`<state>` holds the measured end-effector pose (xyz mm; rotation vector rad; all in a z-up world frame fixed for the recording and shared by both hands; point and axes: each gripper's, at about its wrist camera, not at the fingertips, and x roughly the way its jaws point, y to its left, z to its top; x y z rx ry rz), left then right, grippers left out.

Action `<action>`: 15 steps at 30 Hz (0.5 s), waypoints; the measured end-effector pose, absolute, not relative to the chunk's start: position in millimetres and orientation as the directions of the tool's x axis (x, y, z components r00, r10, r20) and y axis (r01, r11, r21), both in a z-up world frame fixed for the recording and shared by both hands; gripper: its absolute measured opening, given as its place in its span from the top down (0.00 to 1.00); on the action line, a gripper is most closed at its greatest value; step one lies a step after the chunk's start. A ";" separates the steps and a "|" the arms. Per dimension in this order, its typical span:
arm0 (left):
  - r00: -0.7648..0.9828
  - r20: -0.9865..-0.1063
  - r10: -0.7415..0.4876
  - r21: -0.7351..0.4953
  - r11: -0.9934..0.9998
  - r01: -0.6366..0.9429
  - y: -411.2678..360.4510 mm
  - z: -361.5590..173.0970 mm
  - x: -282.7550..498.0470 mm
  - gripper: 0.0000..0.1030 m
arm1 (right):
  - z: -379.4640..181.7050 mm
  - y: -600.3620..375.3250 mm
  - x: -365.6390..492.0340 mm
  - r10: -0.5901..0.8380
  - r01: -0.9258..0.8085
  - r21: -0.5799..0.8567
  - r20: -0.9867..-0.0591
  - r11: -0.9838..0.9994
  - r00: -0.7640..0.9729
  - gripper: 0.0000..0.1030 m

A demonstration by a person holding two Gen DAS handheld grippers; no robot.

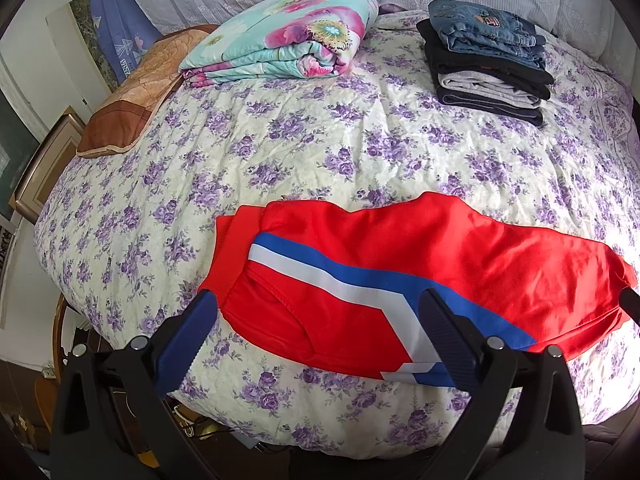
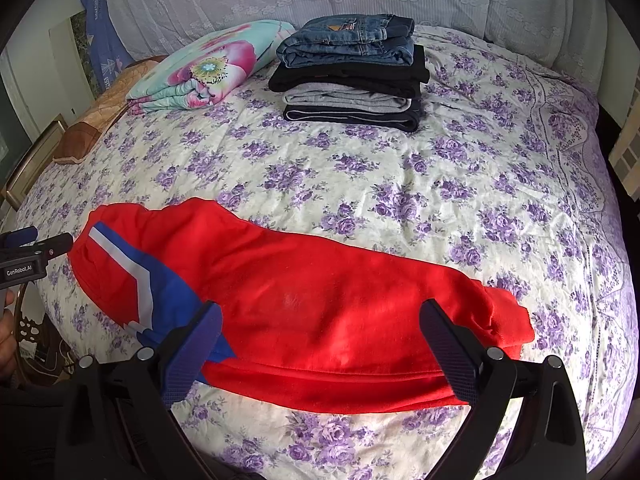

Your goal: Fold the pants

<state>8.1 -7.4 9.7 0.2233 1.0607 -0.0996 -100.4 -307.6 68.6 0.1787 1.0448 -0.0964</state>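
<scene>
Nearby, red pants (image 1: 400, 280) on floral bed (image 1: 280, 152), both jaws wide, folded clothes stack (image 2: 352, 72), quilt (image 1: 288, 36) beyond

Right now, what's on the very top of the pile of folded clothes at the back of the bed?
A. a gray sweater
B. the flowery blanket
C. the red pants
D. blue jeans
D: the blue jeans sit on top of the pile of folded clothes, above black and gray pieces, while the red pants lie apart at the front and the flowery blanket rests beside the pile.
</scene>
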 end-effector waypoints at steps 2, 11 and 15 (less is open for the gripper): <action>0.486 -0.873 0.026 0.134 0.973 0.188 -7.7 9.7 7.7 0.05 | 68.8 -307.2 -99.9 0.005 0.164 0.100 -0.867 0.981 0.498 0.04; 0.486 -0.873 0.026 0.134 0.973 0.187 -8.0 9.6 7.6 0.05 | 68.9 -307.5 -99.8 0.004 0.165 0.099 -0.867 0.981 0.498 0.04; 0.487 -0.873 0.027 0.134 0.973 0.187 -8.3 9.6 7.2 0.05 | 68.8 -308.0 -100.0 0.004 0.165 0.099 -0.868 0.981 0.497 0.04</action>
